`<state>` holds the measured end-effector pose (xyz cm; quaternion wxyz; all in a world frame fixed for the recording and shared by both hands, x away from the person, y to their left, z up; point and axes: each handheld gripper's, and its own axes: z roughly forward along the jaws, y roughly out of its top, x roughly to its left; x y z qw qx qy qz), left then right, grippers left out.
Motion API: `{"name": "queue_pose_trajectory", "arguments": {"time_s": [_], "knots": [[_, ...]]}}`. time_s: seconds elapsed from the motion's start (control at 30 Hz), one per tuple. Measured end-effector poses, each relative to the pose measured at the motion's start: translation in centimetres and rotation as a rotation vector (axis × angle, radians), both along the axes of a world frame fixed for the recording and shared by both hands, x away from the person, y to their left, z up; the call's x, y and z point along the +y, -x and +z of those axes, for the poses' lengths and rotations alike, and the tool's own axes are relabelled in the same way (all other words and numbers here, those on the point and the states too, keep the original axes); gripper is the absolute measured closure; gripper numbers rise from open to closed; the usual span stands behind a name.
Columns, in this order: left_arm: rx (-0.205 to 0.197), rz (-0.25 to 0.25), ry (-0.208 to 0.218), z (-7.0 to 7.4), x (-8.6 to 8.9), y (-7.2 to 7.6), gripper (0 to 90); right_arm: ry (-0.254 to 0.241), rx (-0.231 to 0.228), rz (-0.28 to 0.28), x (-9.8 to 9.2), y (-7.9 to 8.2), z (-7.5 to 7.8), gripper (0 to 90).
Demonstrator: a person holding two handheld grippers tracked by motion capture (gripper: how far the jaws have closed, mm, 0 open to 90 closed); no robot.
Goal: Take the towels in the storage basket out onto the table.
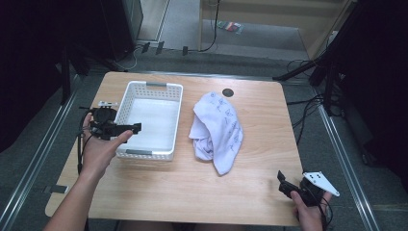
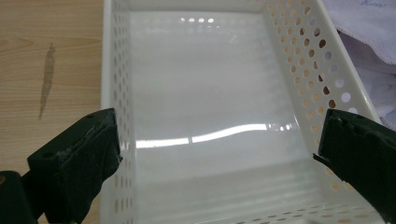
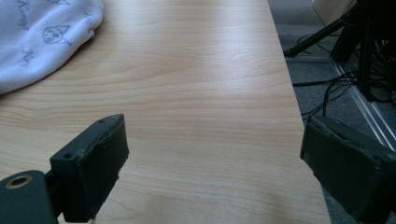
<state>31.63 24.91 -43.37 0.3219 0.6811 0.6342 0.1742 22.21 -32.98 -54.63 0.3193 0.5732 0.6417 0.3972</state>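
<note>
Basket (image 1: pixel 150 126) empty; crumpled white cloth (image 1: pixel 217 129) lies on table (image 1: pixel 159 187) just beside it. Left gripper (image 1: pixel 137 127) spread over the basket, right gripper (image 1: pixel 283 182) spread, well apart. Cloth transfer judged not yet begun.

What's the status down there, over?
Left claw open, over the empty white basket. Right claw open, above bare table. White cloth crumpled beside basket, untouched. Nothing in the way.

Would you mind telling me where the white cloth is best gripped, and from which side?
I would pinch the white cloth at its bunched upper fold, coming from above with the right gripper. There the fabric humps up off the table, so open jaws can likely close around it; the lower tail lies flat.
</note>
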Motion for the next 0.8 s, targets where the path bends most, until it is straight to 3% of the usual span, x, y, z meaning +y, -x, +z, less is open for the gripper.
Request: {"name": "queue_pose_trajectory", "arguments": {"time_s": [0.33,0.53,0.8], "knots": [[-0.061,0.017,0.018,-0.9,2.6,3.4,0.0,0.001,0.001,-0.002,0.0,0.0,0.0,7.7],[-0.082,0.037,0.065,-2.9,4.5,5.6,0.0,0.004,0.000,-0.004,0.0,0.0,0.0,7.8],[-0.130,0.053,0.089,-4.7,6.3,7.9,0.0,-0.001,0.002,-0.012,0.0,0.0,0.0,7.8]]}}
